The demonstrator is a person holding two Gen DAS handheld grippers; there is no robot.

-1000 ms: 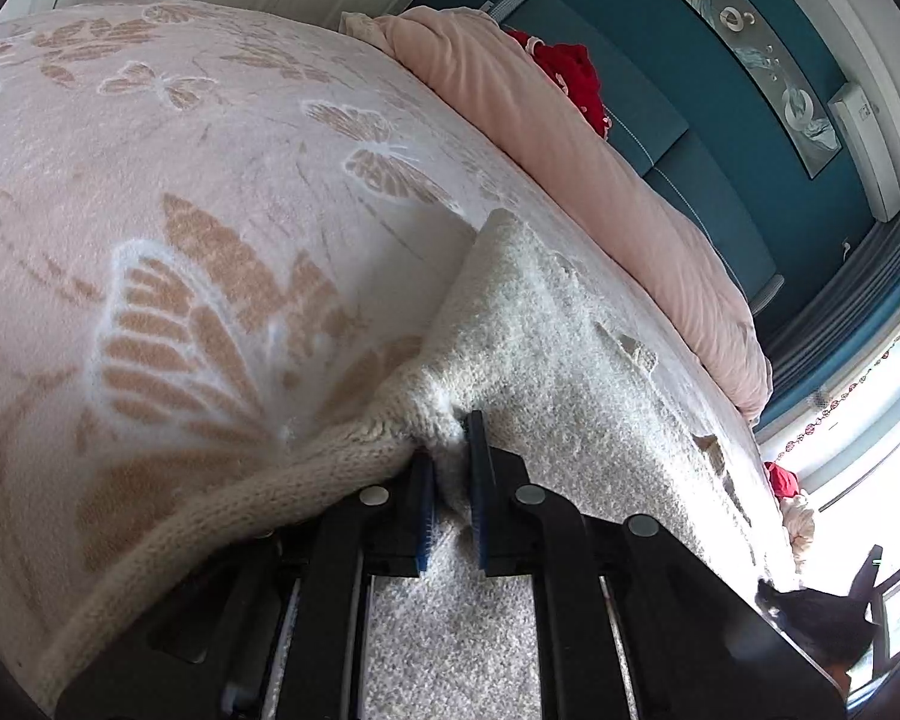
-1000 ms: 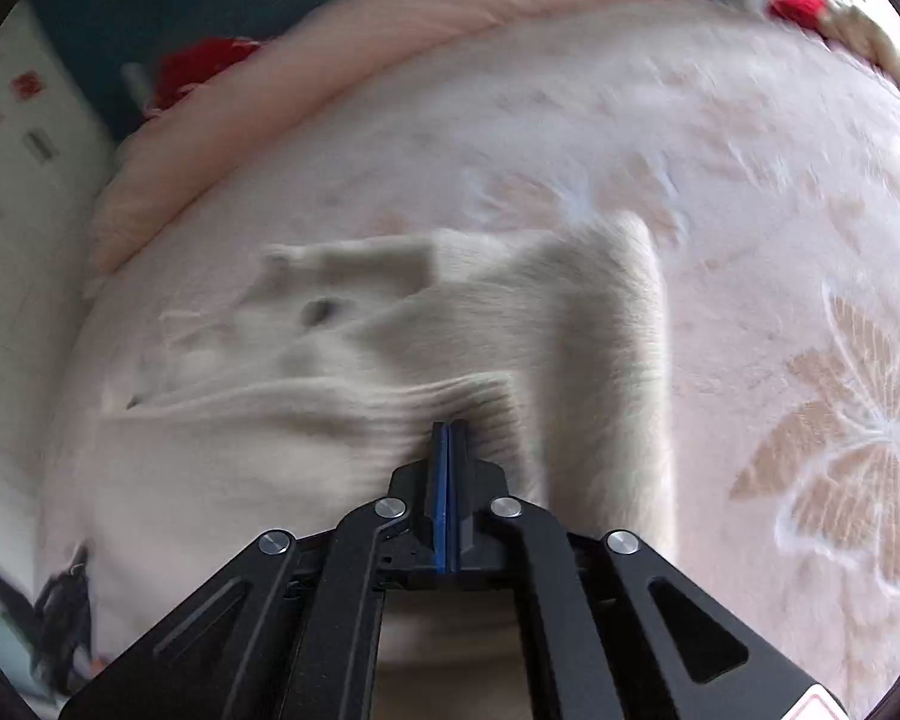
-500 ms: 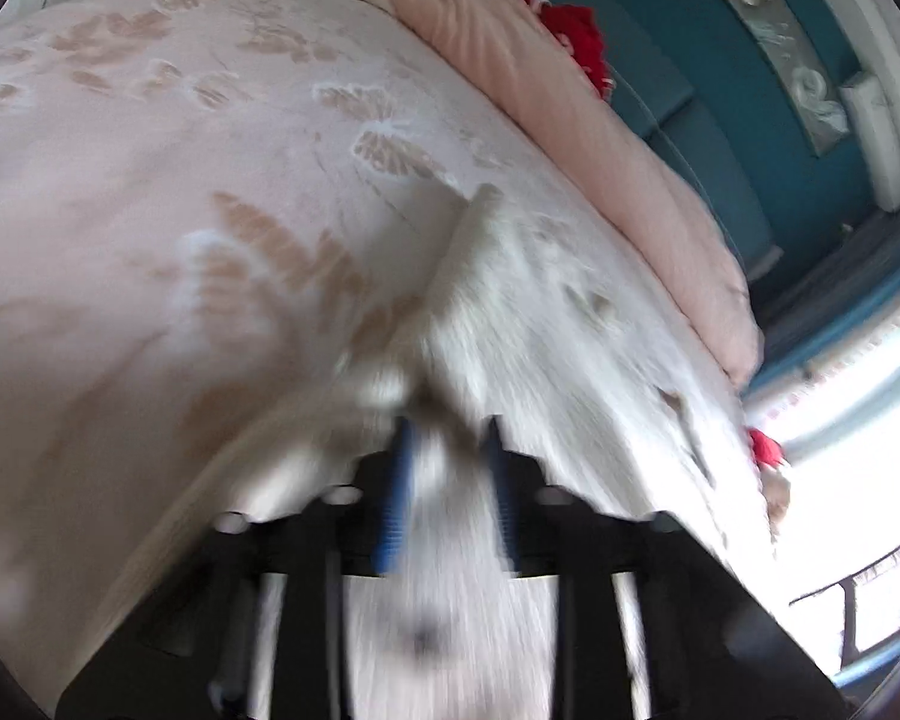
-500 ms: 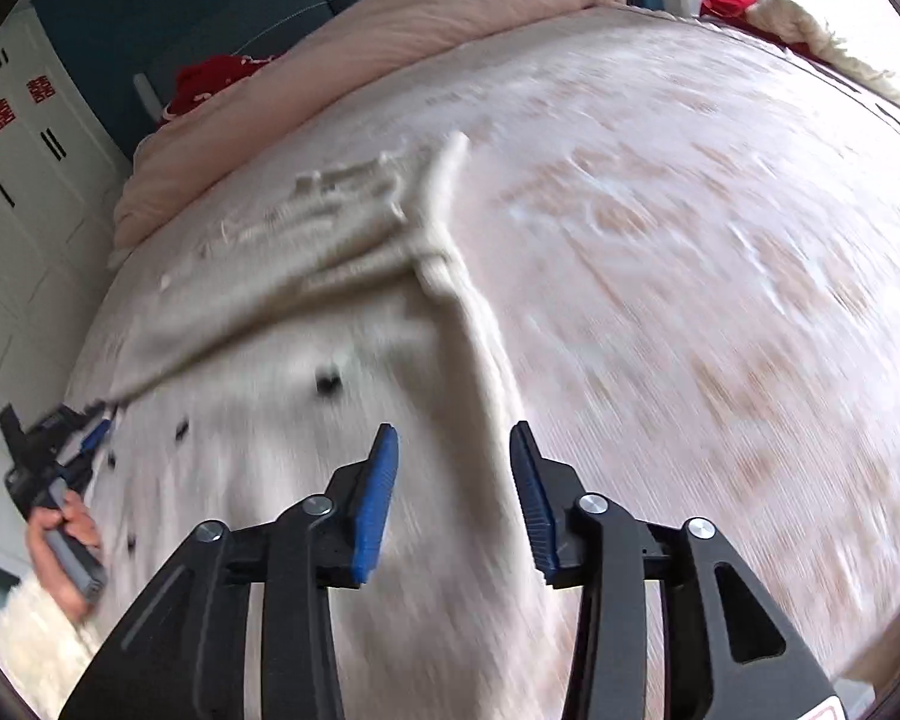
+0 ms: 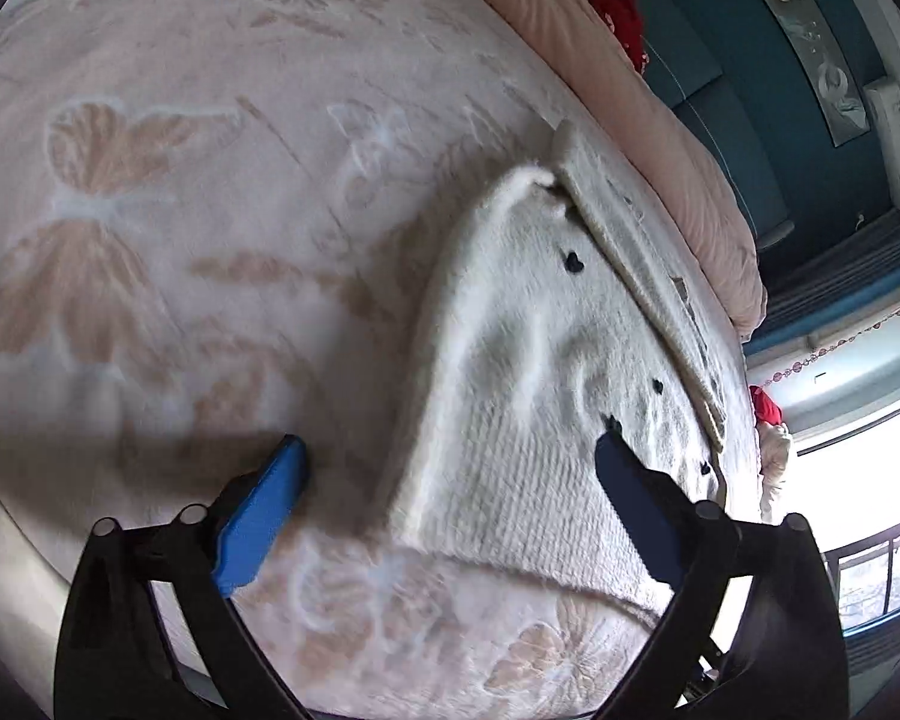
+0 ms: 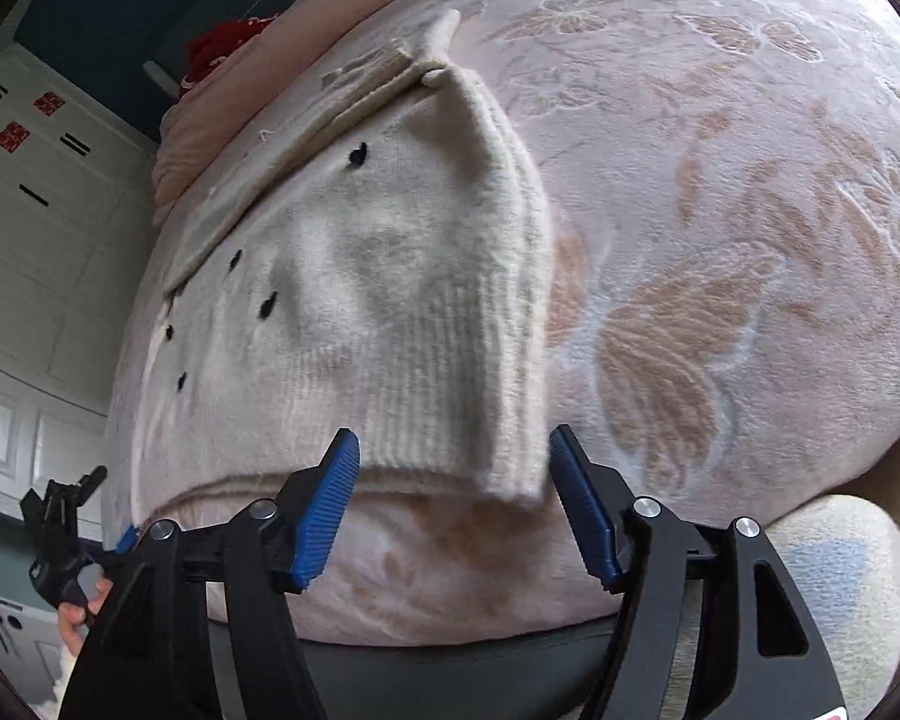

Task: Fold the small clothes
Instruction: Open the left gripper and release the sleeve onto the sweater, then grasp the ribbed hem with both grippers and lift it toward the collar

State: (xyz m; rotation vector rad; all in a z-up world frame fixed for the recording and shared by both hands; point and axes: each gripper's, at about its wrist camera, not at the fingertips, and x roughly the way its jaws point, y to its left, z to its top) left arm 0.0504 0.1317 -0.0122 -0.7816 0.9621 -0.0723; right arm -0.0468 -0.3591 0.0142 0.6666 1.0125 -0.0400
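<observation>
A cream knitted cardigan [image 5: 528, 372] with small black buttons lies on the pink butterfly-patterned bedspread [image 5: 150, 210], its sleeve folded across the body. It also shows in the right wrist view [image 6: 402, 276], ribbed cuff toward the near edge. My left gripper [image 5: 450, 468] is open and empty, above the cardigan's near left edge. My right gripper [image 6: 453, 462] is open and empty, just in front of the ribbed cuff [image 6: 444, 420]. The left gripper also appears in a hand at the lower left of the right wrist view [image 6: 60, 534].
A pink rolled duvet [image 5: 630, 120] and a red item [image 5: 615, 18] lie along the bed's far side by a teal headboard wall [image 5: 750, 90]. White cupboard doors [image 6: 30, 210] stand left in the right wrist view. The bed's near edge [image 6: 450, 630] is just below my right gripper.
Both grippers have let go of the cardigan, opened wide and pulled back. The sleeve now rests folded over the body.
</observation>
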